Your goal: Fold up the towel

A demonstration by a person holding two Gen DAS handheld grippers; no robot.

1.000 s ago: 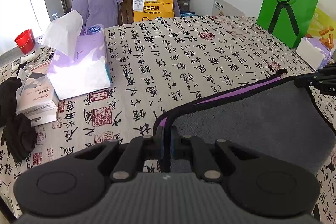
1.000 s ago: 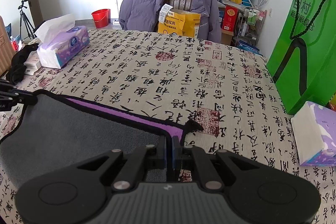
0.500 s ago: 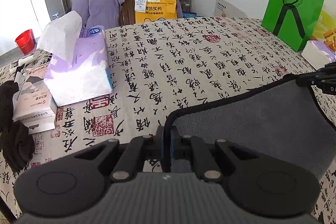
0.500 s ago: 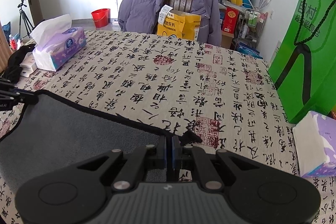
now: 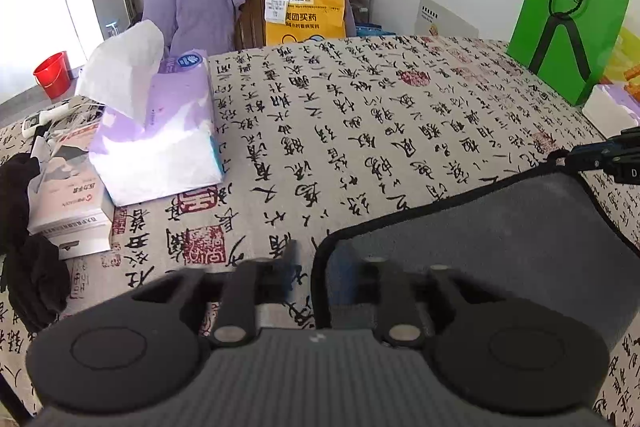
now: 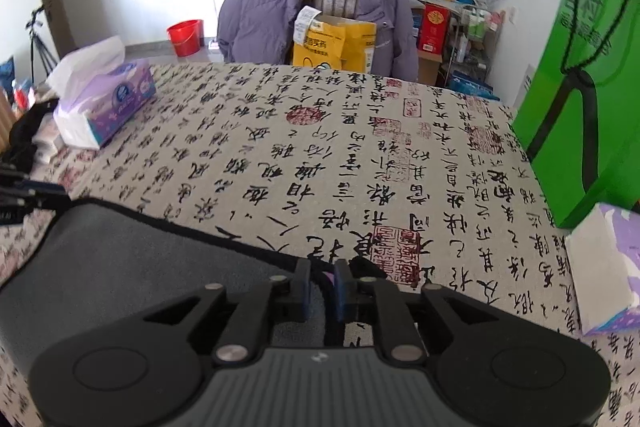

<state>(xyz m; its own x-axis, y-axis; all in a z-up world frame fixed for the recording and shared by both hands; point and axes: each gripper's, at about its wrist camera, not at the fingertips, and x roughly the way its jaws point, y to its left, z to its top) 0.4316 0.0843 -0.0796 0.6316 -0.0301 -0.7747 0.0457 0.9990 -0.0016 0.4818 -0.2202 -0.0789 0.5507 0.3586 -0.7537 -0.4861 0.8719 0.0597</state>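
Observation:
A grey towel with a black border (image 5: 500,227) lies folded on the calligraphy-print tablecloth (image 5: 360,131); it also shows in the right wrist view (image 6: 140,259). My left gripper (image 5: 316,267) is open at the towel's left corner, and the black edge runs between its fingers. My right gripper (image 6: 322,283) is open by a small gap at the towel's right corner, with the border and a bit of purple between its fingers. Each gripper's tip shows at the edge of the other view: the right gripper (image 5: 600,155) and the left gripper (image 6: 28,191).
A purple tissue box (image 5: 160,139) and small cartons (image 5: 68,203) sit at the left with black cloth (image 5: 24,259). A green paper bag (image 6: 588,87) and a tissue pack (image 6: 608,267) stand at the right. A chair with a purple jacket (image 6: 320,3) is behind the table.
Both grippers lowered the lifted towel edge onto the layer below, hiding the purple underside. Both grippers then opened and let go of the corners.

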